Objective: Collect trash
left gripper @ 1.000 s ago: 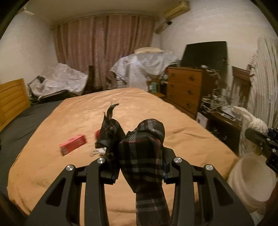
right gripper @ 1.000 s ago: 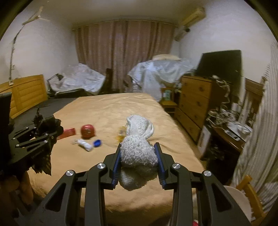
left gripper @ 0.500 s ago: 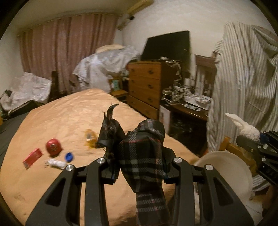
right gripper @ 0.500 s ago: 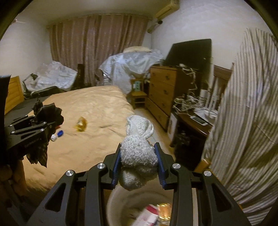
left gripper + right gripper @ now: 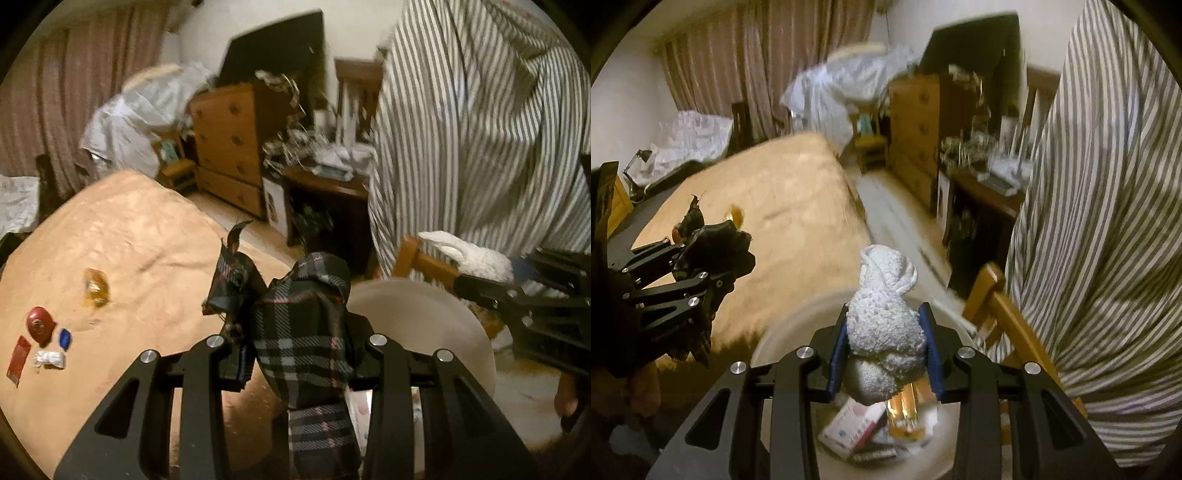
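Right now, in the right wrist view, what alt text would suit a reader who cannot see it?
The right gripper clamps a white knitted cloth bundle above a white bin holding packaging. At left, the left gripper grips a dark plaid cloth beside the tan bed; a striped garment hangs at right.

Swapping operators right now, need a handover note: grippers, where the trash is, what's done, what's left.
Left gripper: shut on the dark plaid cloth, near the bin's rim.
Right gripper: shut on the white knitted cloth, directly over the white bin.
Done: the bin already holds a carton and some wrappers.
Left: release both cloths into the bin.
Still on the bed: yellow wrapper, red round item, blue cap, white crumpled scrap, red packet.
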